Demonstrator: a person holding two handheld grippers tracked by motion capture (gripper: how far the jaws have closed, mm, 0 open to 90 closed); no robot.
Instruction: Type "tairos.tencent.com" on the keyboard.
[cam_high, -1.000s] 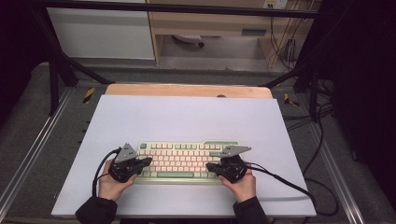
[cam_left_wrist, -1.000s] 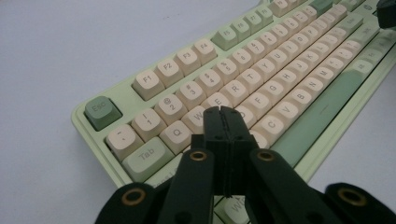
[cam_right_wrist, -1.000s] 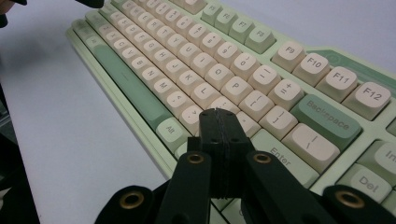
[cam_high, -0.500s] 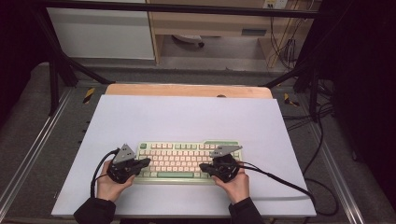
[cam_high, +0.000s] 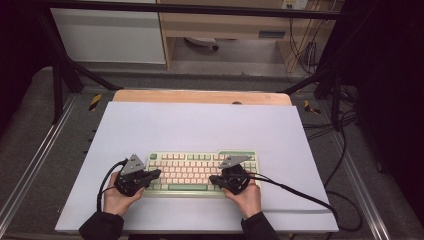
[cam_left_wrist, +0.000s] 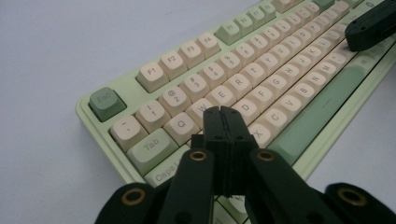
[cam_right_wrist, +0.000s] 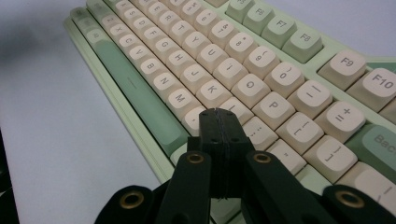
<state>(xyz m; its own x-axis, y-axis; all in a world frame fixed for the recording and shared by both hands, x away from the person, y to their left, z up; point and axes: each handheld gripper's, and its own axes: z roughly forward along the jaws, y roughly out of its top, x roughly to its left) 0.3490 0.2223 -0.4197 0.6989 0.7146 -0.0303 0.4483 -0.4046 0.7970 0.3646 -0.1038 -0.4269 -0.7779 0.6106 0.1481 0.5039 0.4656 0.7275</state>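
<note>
Pale lavender-white surface (cam_high: 200, 125) on a wooden-edged bench, dark framing and cables around it, a grey floor beyond; item one, a keyboard (cam_high: 200, 170) with cream keys, sage-green modifiers and a green case, lying square to the person near the front edge of the surface; item two, left gripper (cam_high: 155, 173), held over the keyboard's left end, fingers (cam_left_wrist: 215, 122) pressed flat together with nothing between them, tips hovering just above the home-row letters below W and E in the left gripper view; item three, right gripper (cam_high: 214, 178), held over the right half of the keyboard, fingers (cam_right_wrist: 211, 122) likewise closed tight on nothing, tips just above the keys beside K and below P in the right gripper view; whether either tip actually touches a keycap cannot be told

Step in hand, by judgement: pressing keys with the closed tips used as single pointed strikers, one per hand; to do it well, keep both pairs of fingers shut so the tip stays narrow, come down on the centre of one keycap rather than the seam between two, press straight down and lift clear before shifting sideways, and keep the trailing cable (cam_high: 300, 192) off the keys; the keyboard sits loose on the surface, so light vertical presses should spare it from sliding
</note>
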